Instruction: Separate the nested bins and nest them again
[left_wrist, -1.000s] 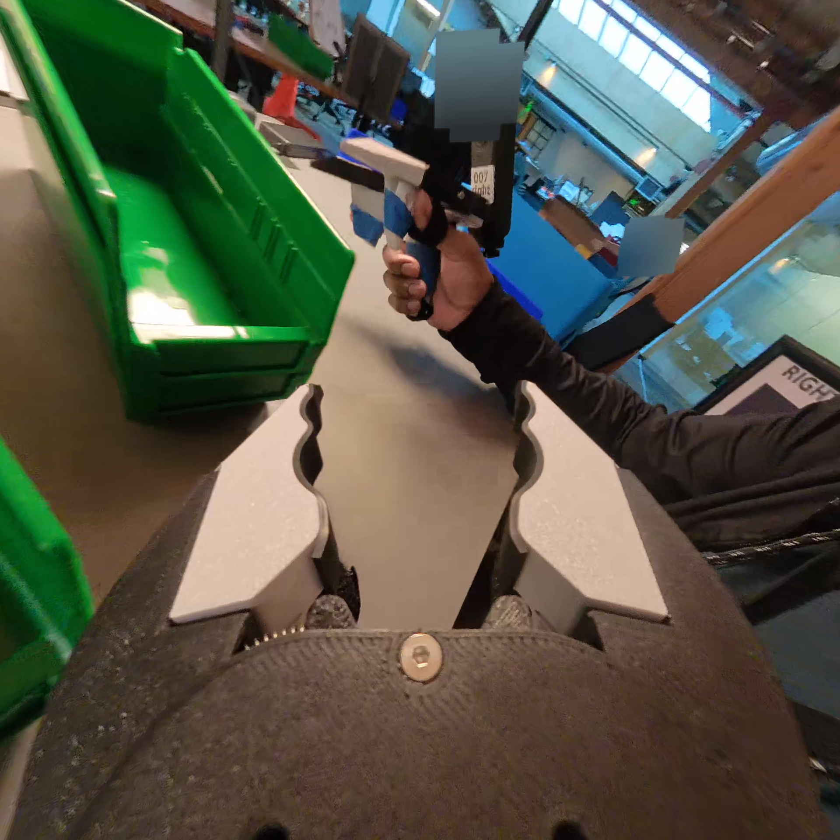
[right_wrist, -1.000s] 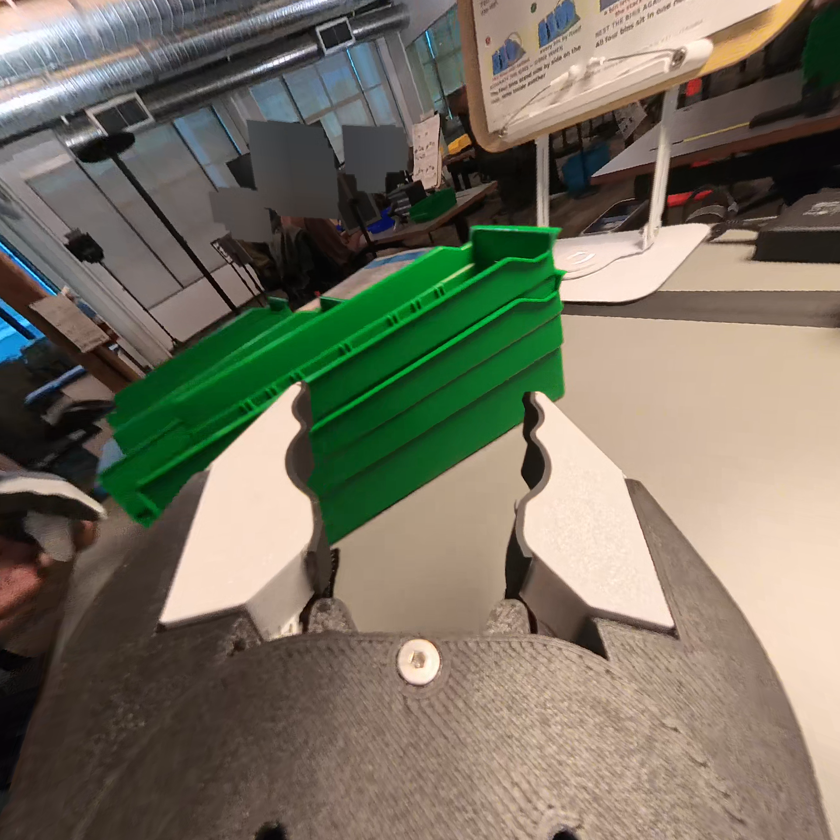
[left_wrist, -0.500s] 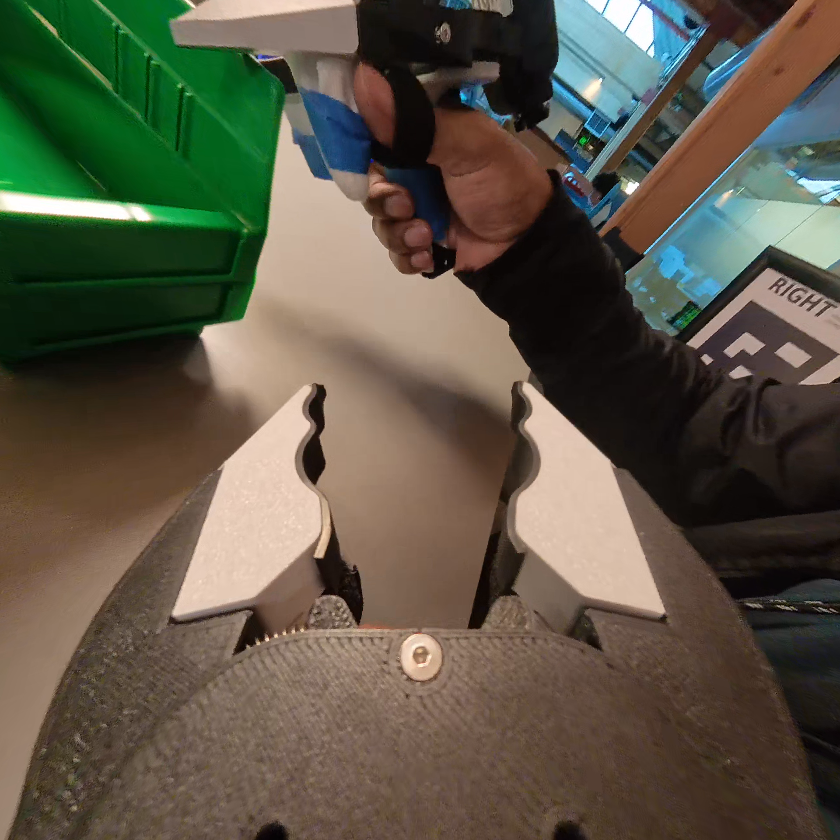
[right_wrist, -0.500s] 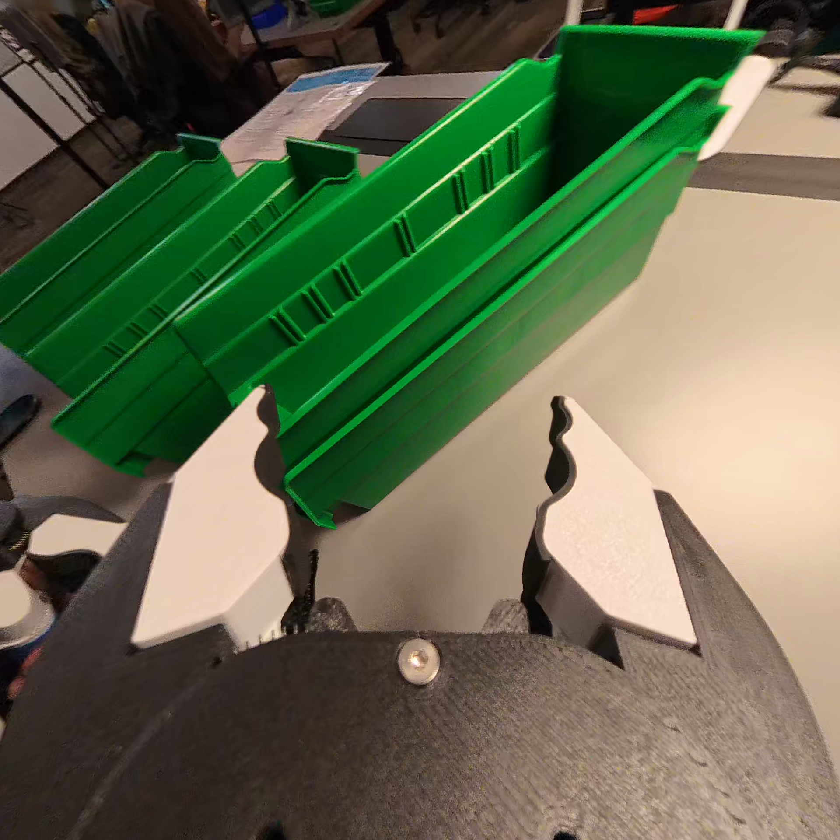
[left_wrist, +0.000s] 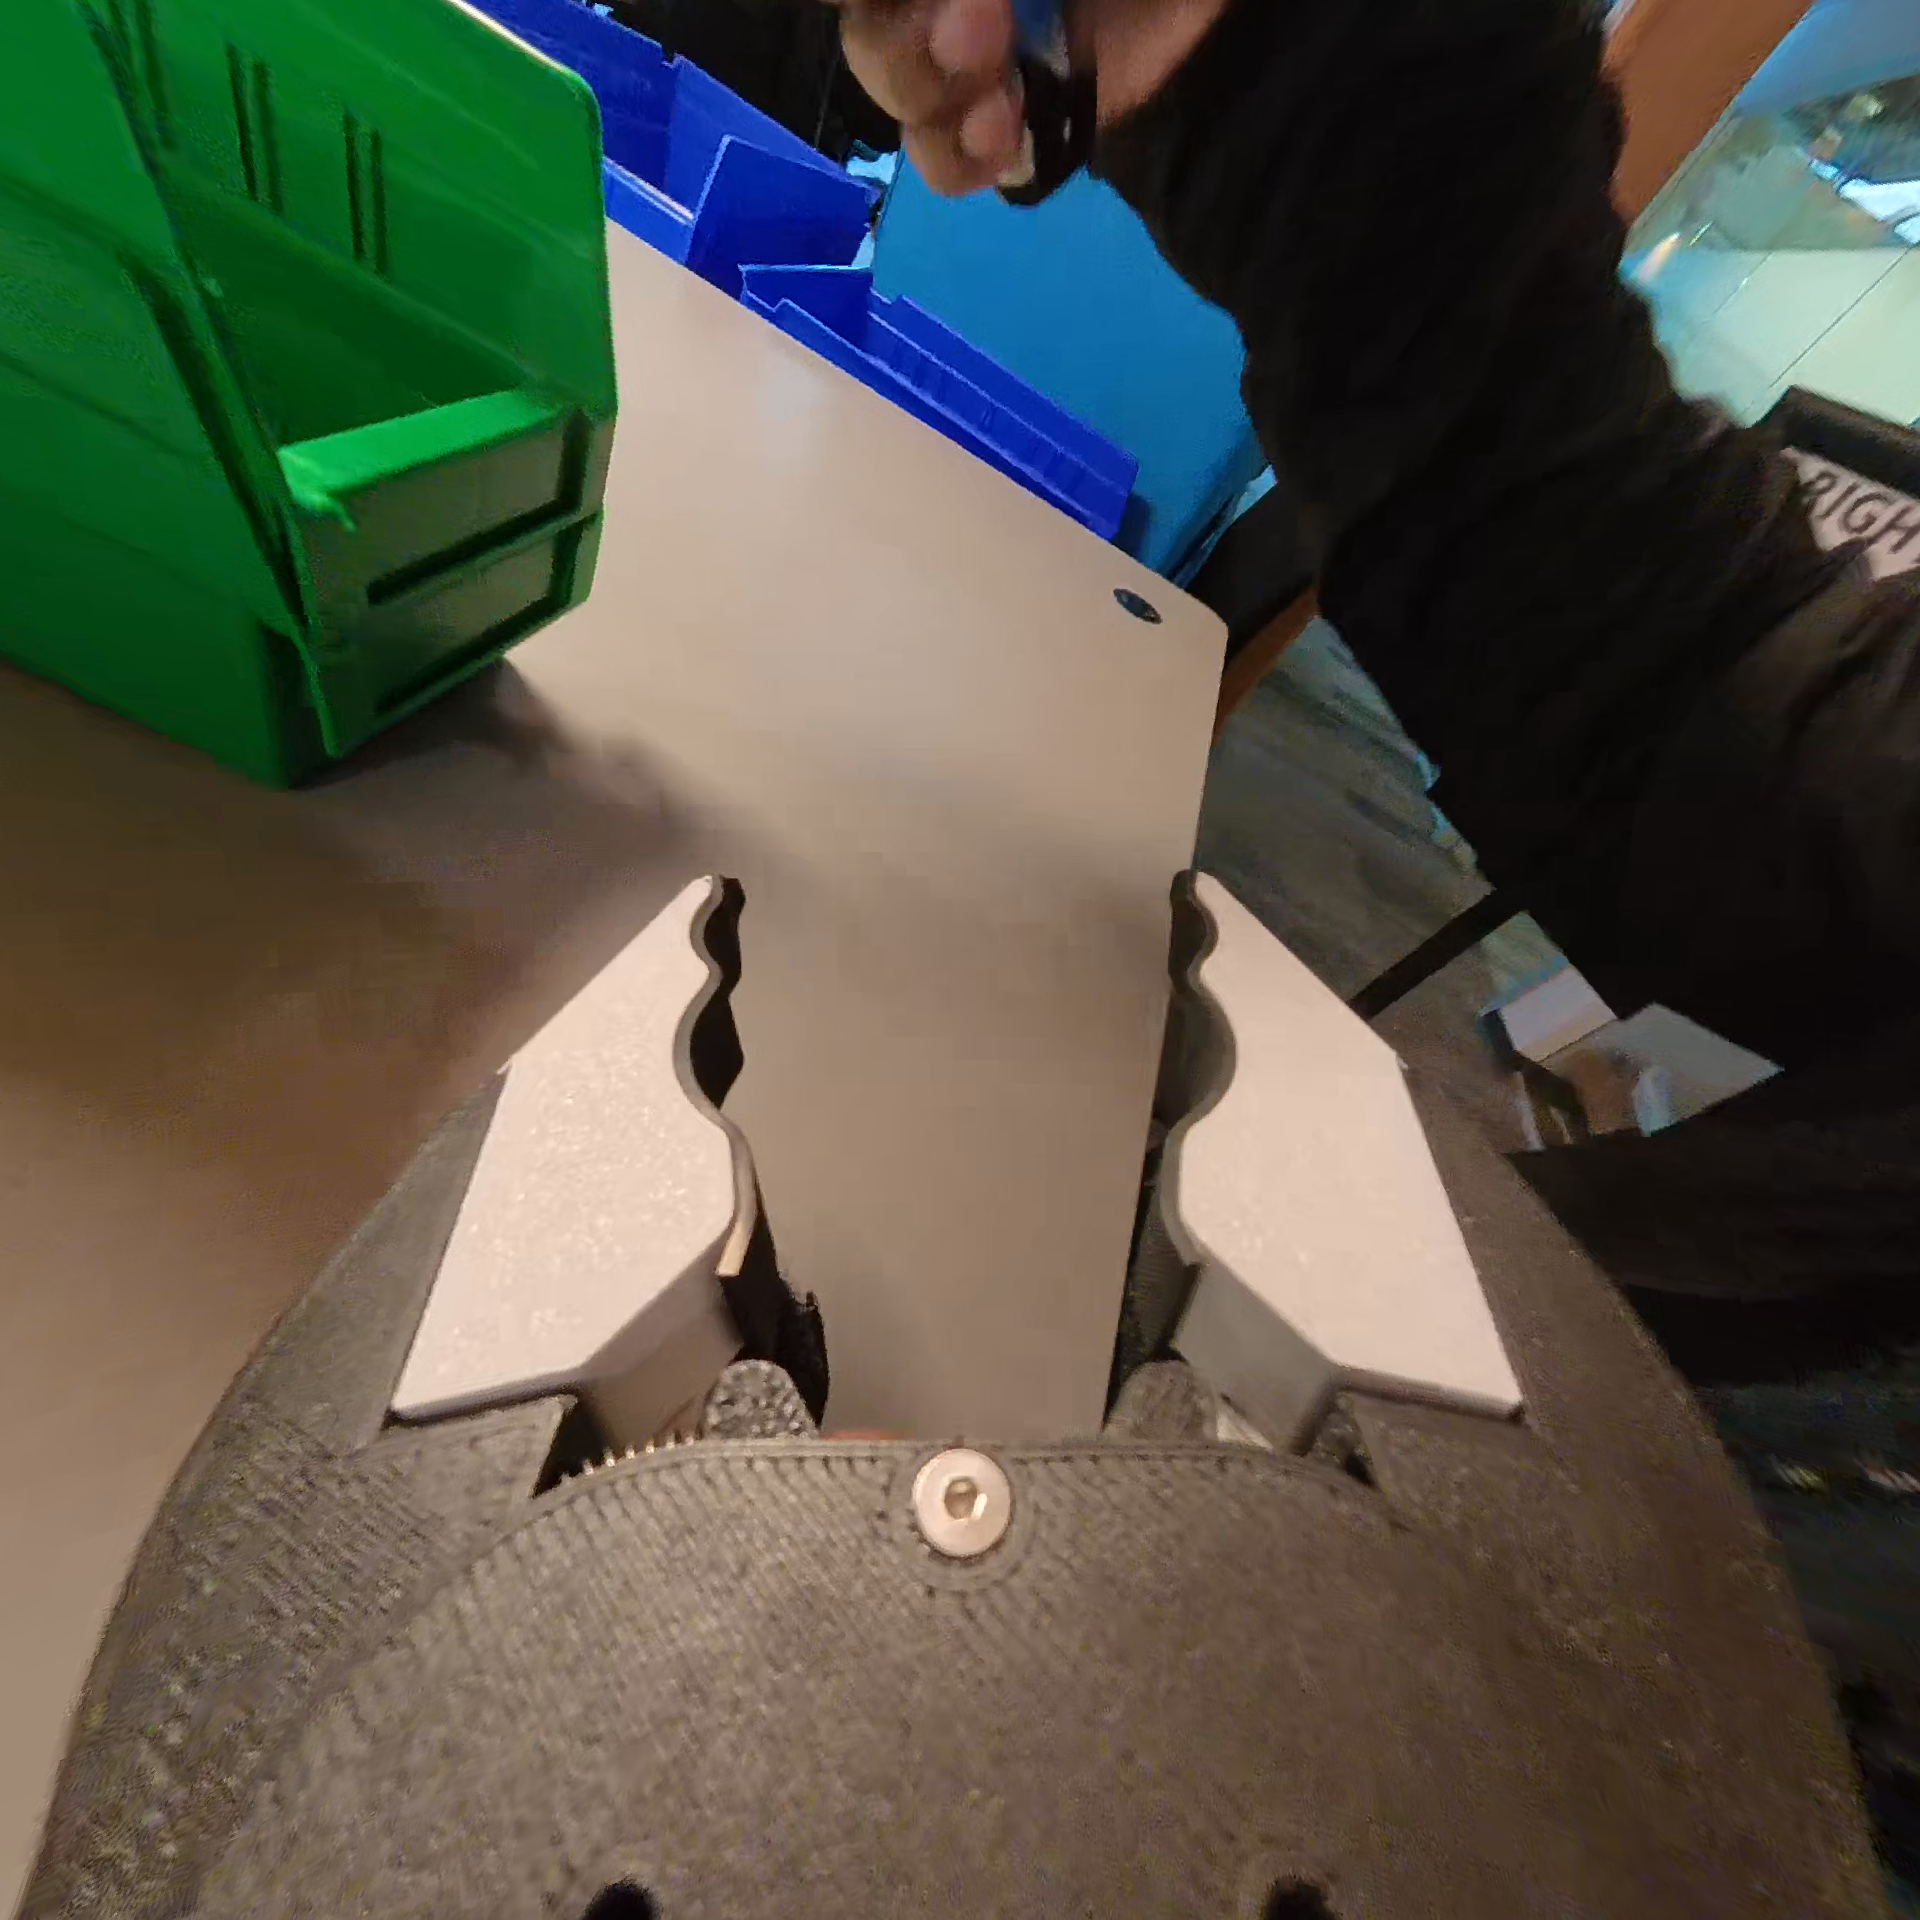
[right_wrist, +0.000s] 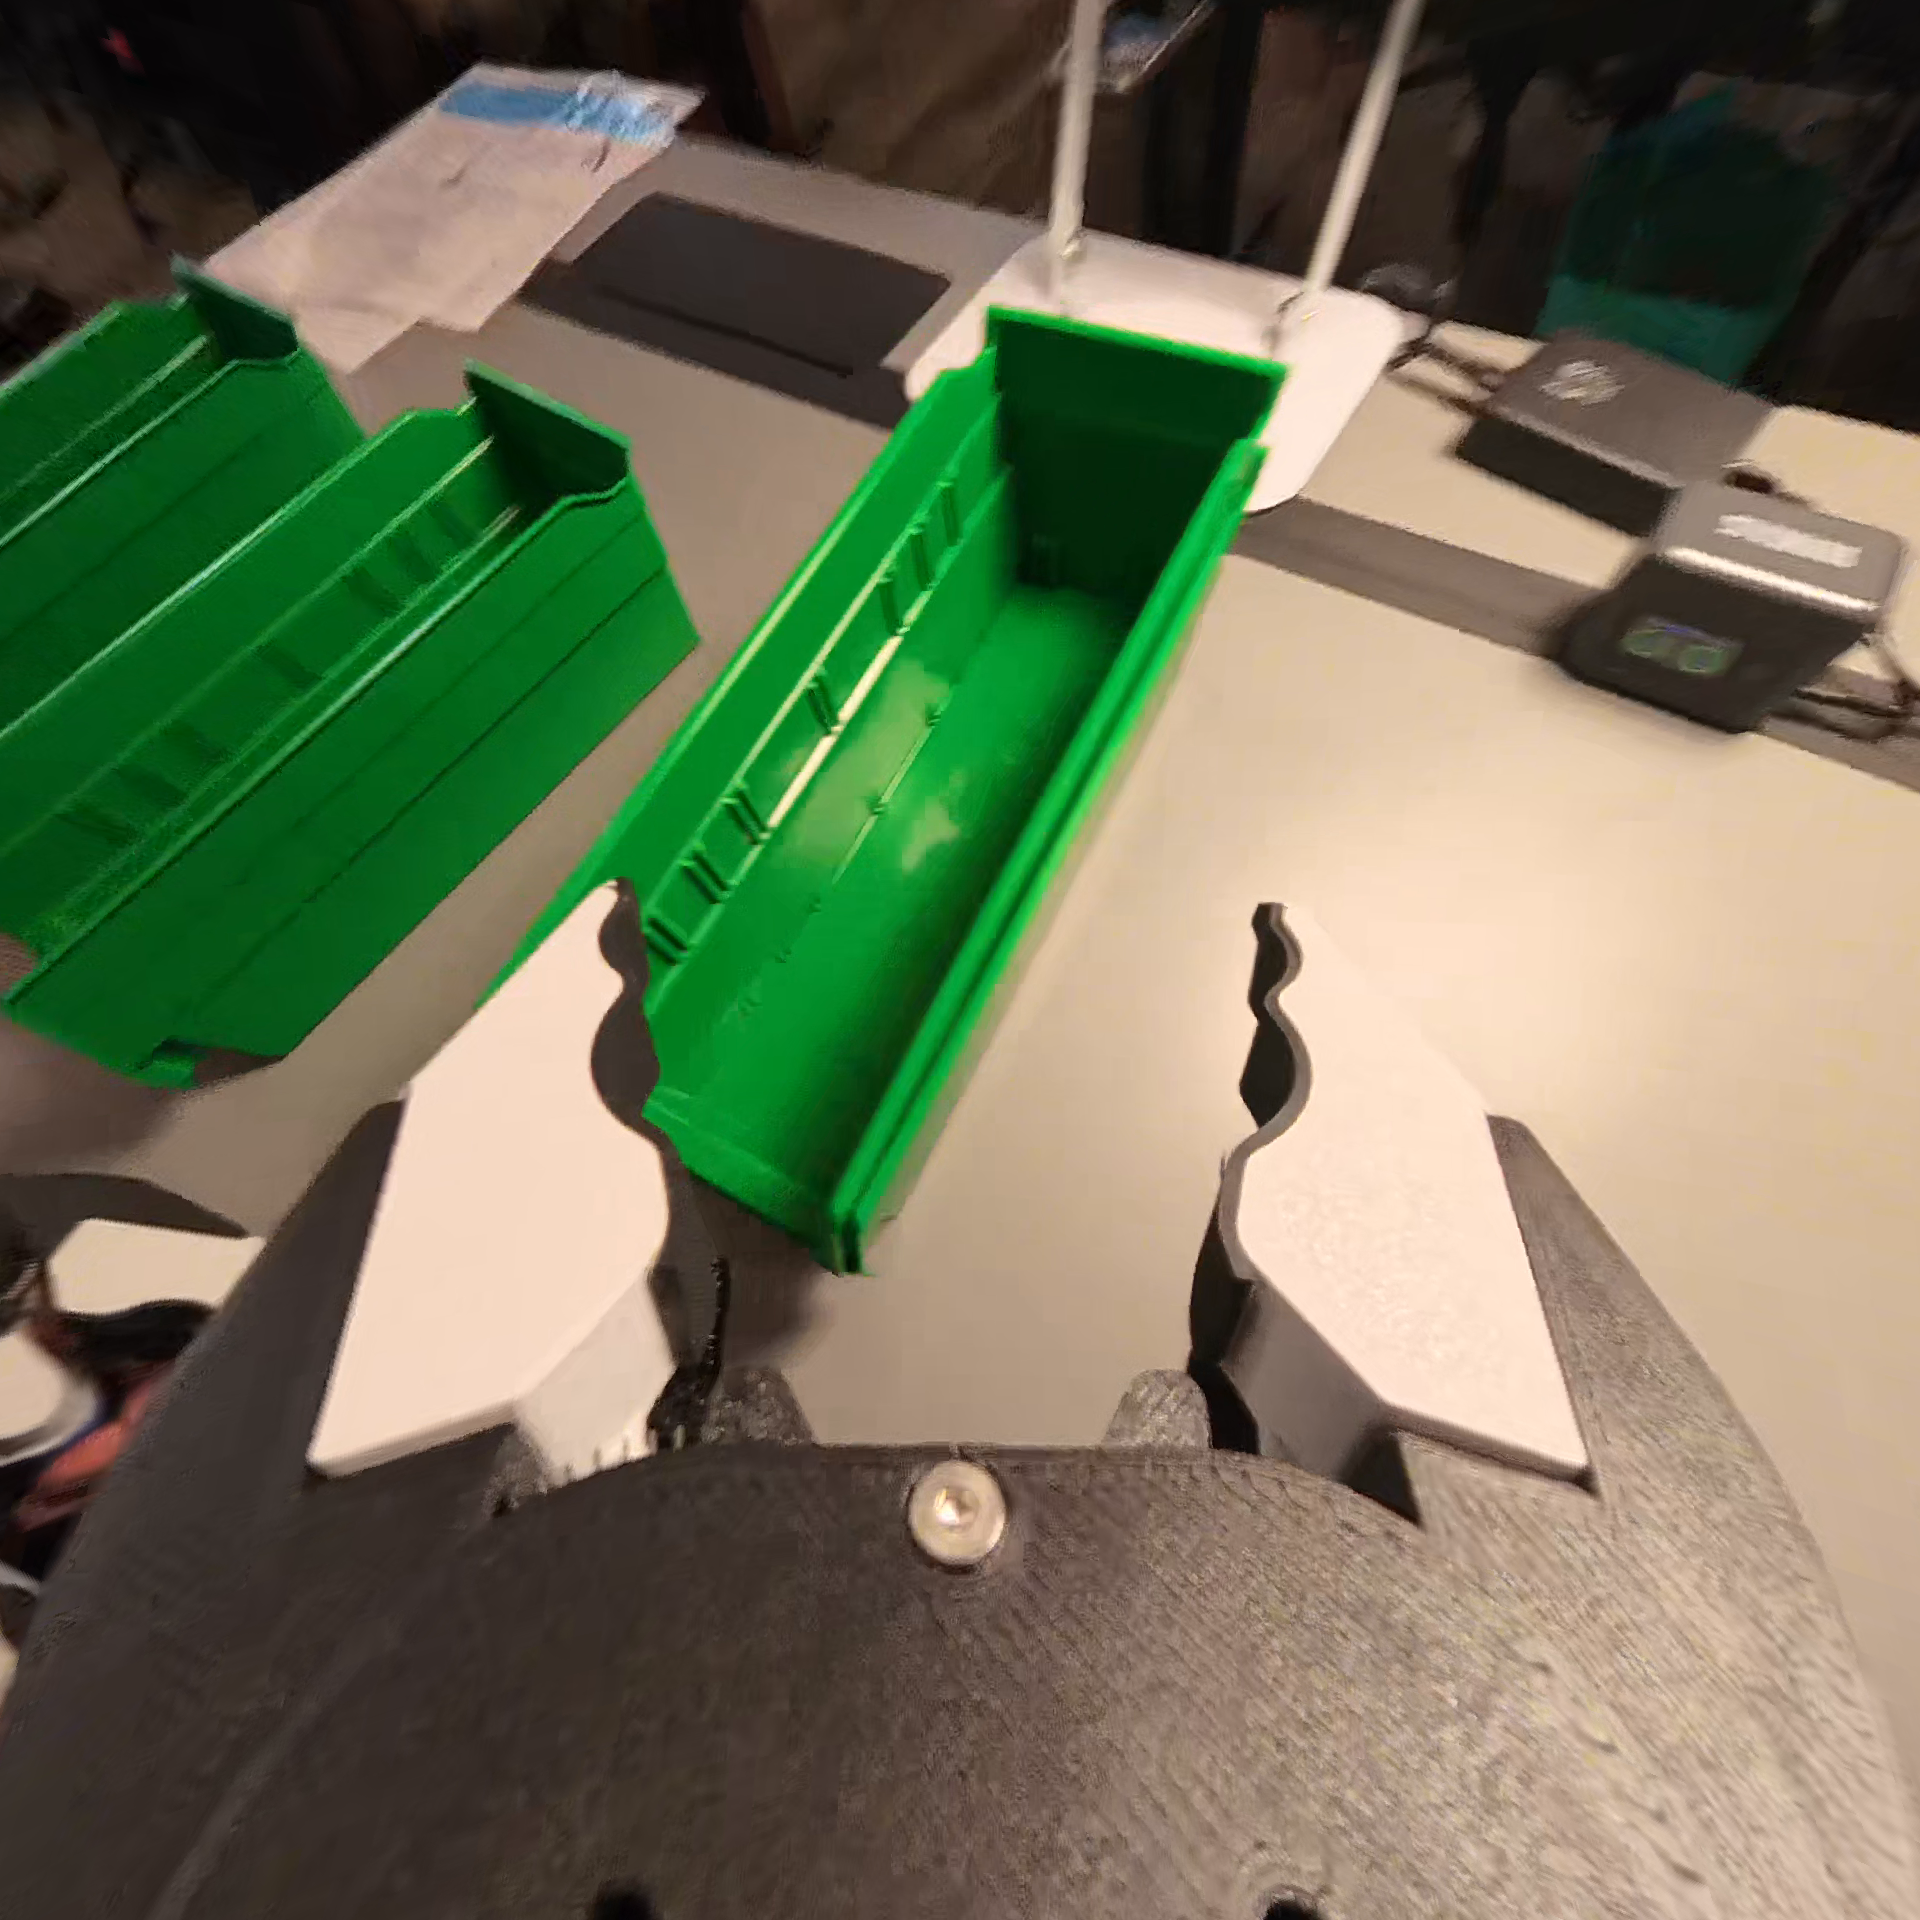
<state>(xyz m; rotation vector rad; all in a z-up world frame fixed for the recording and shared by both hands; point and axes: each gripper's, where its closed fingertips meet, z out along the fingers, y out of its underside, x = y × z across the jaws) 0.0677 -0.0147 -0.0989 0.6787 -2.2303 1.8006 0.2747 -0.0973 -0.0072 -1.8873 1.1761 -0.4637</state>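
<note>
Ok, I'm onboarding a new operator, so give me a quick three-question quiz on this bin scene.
1. True or false: the right gripper is clamped on a green bin.
2. In the right wrist view, how many separate groups of green bins stand on the table?
A) one B) three C) five
3. Fill in: beyond the table's far edge in the left wrist view lie bins coloured ____.

Key
1. False: its jaws stand open above the near end of the nearest green bin.
2. B: nearest, middle and far-left.
3. Blue.
</note>
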